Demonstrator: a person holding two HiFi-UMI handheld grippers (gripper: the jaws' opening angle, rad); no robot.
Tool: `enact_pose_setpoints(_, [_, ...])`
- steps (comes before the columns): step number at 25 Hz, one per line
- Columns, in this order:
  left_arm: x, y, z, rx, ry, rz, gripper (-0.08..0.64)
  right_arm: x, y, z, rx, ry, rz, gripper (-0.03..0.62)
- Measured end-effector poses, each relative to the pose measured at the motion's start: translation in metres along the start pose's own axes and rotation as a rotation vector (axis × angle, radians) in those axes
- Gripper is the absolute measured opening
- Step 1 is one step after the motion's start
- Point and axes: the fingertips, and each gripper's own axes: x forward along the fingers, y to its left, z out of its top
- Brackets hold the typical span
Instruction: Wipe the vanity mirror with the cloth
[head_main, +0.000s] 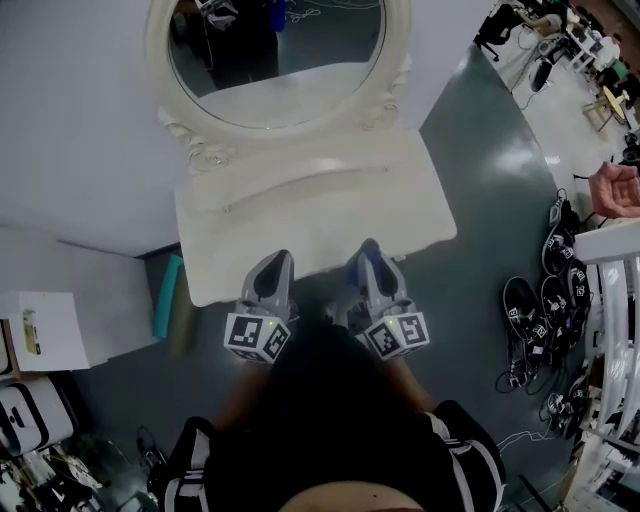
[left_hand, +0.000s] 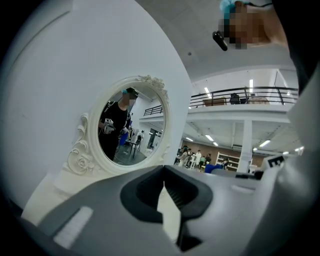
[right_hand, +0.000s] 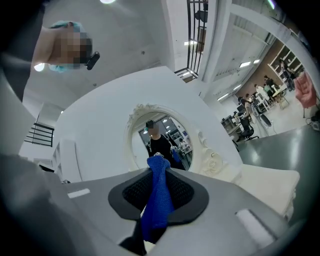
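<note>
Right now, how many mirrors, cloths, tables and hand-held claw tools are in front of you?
Vanity mirror: 1
Blue cloth: 1
Vanity table: 1
Grippers: 2, the left gripper and the right gripper
Total: 5

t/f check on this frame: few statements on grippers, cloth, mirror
1. The right gripper is shut on a blue cloth. True.
2. The left gripper grips a second cloth. False: its jaws are together with nothing between them.
3. The cloth is pressed against the mirror glass. False: both grippers are at the near edge of the vanity table, apart from the mirror.
4. The mirror has a white ornate frame. True.
</note>
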Motion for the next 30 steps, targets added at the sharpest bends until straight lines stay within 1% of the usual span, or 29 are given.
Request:
enact_pose_setpoints(4, [0.015, 0.018, 0.004, -0.005, 0.0, 0.022, 0.011, 0.03, -0.003, -0.002, 0.024, 0.005, 0.013, 0.06])
enact_pose_setpoints(7, [0.028, 0.031, 0.009, -0.005, -0.001, 0.015, 0.011, 0.053, -0.003, 0.0, 0.025, 0.004, 0.005, 0.06])
enact_pose_setpoints(12, [0.061, 0.062, 0.02, -0.003, -0.01, -0.025, 0.011, 0.103, -0.01, -0.001, 0.051, -0.019, -0.039, 0.06])
enact_pose_setpoints(18, [0.088, 0.096, 0.049, 0.011, -0.037, -0.088, 0.011, 0.163, -0.011, 0.0, 0.074, -0.054, -0.094, 0.06])
enact_pose_setpoints(22, [0.109, 0.114, 0.059, 0.02, -0.042, -0.107, 0.011, 0.2, -0.017, 0.005, 0.131, -0.086, -0.119, 0.06])
enact_pose_setpoints(25, [0.12, 0.119, 0.063, -0.003, -0.045, -0.094, 0.011, 0.219, -0.028, 0.006, 0.183, -0.078, -0.138, 0.06])
enact_pose_setpoints(30, [0.147, 0.128, 0.074, -0.006, -0.057, -0.062, 0.011, 0.258, -0.051, 0.007, 0.269, -0.081, -0.153, 0.06])
